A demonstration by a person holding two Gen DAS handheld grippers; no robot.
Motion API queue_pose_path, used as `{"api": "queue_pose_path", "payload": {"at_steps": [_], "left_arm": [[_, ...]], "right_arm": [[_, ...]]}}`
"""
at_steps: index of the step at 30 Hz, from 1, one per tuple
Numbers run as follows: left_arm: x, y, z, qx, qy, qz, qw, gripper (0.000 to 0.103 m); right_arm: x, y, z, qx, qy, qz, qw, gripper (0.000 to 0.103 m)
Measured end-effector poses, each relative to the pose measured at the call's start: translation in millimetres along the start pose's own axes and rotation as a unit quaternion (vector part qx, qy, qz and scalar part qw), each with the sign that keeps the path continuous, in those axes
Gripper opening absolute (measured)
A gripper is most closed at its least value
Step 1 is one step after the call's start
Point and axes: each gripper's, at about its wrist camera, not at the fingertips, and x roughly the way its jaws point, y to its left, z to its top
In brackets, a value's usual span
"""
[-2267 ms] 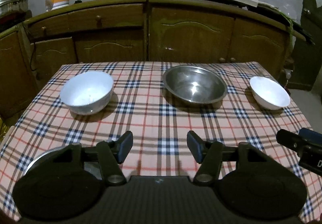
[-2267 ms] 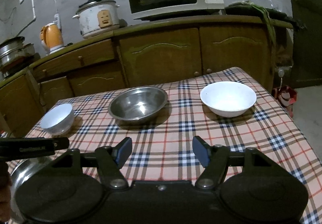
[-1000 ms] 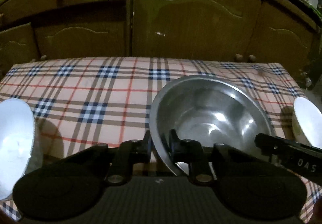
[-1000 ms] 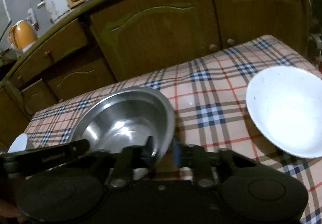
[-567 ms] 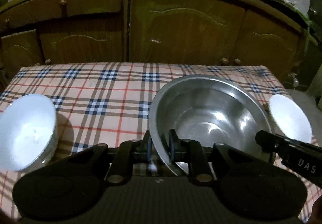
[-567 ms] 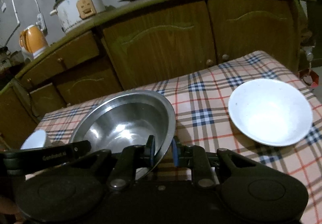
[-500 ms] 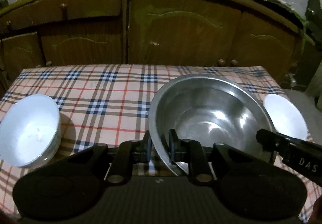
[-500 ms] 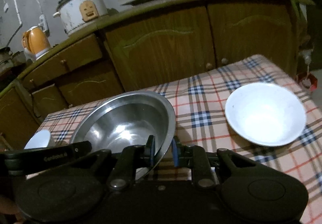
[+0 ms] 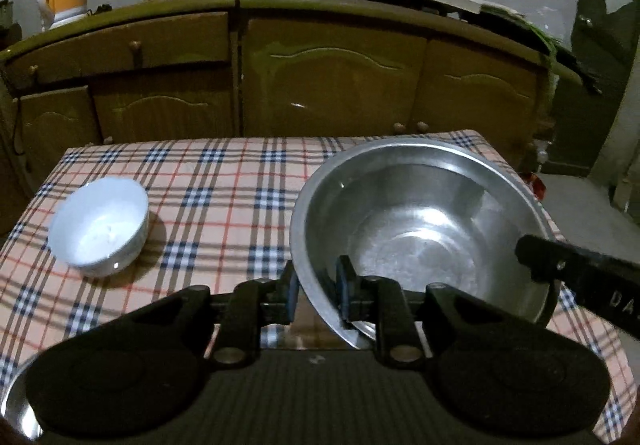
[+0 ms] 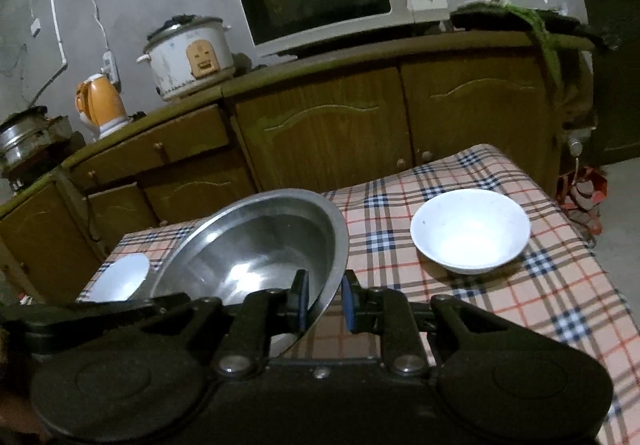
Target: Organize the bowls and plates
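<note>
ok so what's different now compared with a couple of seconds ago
Both grippers closed on the steel bowl, the left gripper on its left rim and the right gripper on its right rim, and lifted it off the checked tablecloth toward the person. The left jaws have just eased open slightly with the rim between them. The two white bowls stayed put.

basin (image 9: 420,229) between bowls (image 9: 98,227), on table (image 9: 224,181)

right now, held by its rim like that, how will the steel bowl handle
Steel bowl looks thin and stiff, probably light for its size. Its polished rim may slip in the left hand-held gripper and right hand-held gripper, each pinching only an edge. It already hangs tilted, so it could swing.
</note>
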Motion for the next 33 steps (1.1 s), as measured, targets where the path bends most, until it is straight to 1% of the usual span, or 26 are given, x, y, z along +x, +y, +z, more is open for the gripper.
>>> {"api": "queue_pose_path", "payload": {"at_steps": [5,9,16,20,27,33], "left_arm": [[-19.3,-10.1,-16.6,0.003,0.0,-0.011,0.9999,0.022],[-32.7,-18.6,-27.8,0.013,-0.006,-0.011,0.9998,0.022],[-44.7,-28.6,-47.4,0.021,-0.003,-0.021,0.9996,0.022],[-46.5,-34.8,-62.8,0.024,0.003,-0.024,0.9994,0.022],[-38.5,-43.9,-90.1,0.033,0.026,-0.028,0.9987,0.022],[-34.0,-48.4,-101.9,0.037,0.032,-0.03,0.9984,0.022]], "right_arm": [[-31.8,-6.7,-12.4,0.009,-0.009,-0.002,1.0,0.023],[-52.9,-8.8,-23.6,0.011,-0.015,-0.009,1.0,0.023],[-80.2,-15.9,-43.0,0.008,-0.02,-0.02,1.0,0.023],[-87.6,-21.2,-56.8,0.005,-0.016,-0.032,0.999,0.023],[-89.8,-34.5,-84.5,0.011,0.007,-0.046,0.999,0.023],[-89.0,-40.8,-97.7,0.009,0.017,-0.059,0.998,0.023]]}}
